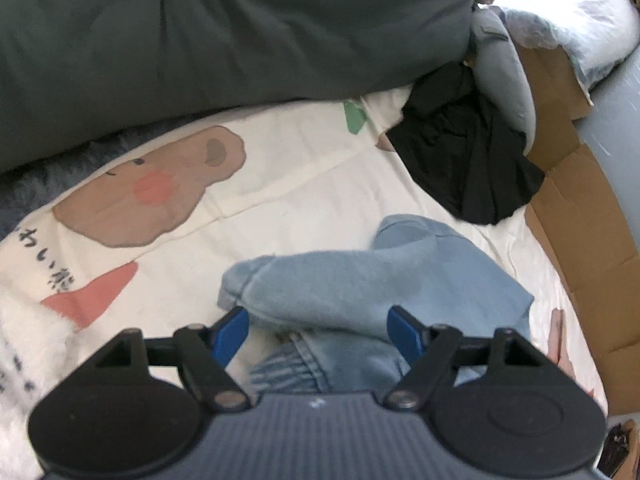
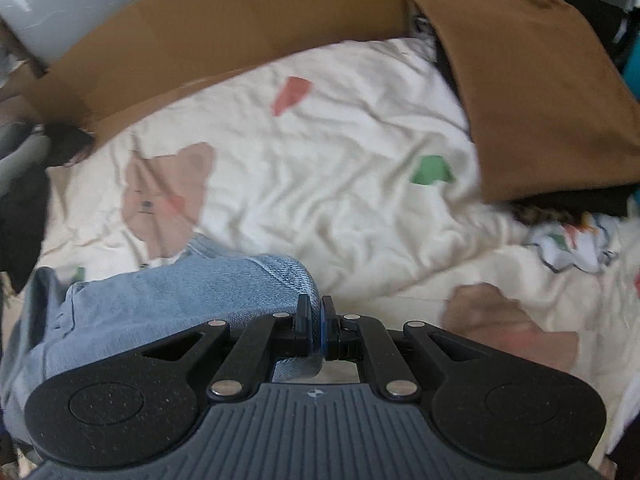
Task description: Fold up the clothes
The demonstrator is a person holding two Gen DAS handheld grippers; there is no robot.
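A pair of light blue jeans [image 1: 360, 280] lies bunched on a cream sheet [image 1: 300, 168] printed with bears. My left gripper [image 1: 318, 332] hangs just above the jeans, jaws wide open, blue pads on either side of a folded part and its elastic waistband, not pressing it. In the right wrist view the same jeans [image 2: 160, 300] trail off to the left. My right gripper [image 2: 316, 320] is shut on an edge of the denim, and a bit of the fabric shows behind its closed fingers. The cream sheet [image 2: 320, 180] stretches beyond it.
A dark grey duvet [image 1: 200, 32] fills the far side. A black garment [image 1: 468, 160] and a grey plush [image 1: 504, 80] lie beside flattened cardboard [image 1: 580, 220]. A brown pillow [image 2: 540, 100], more cardboard [image 2: 220, 32] and a small patterned cloth [image 2: 576, 248] border the sheet.
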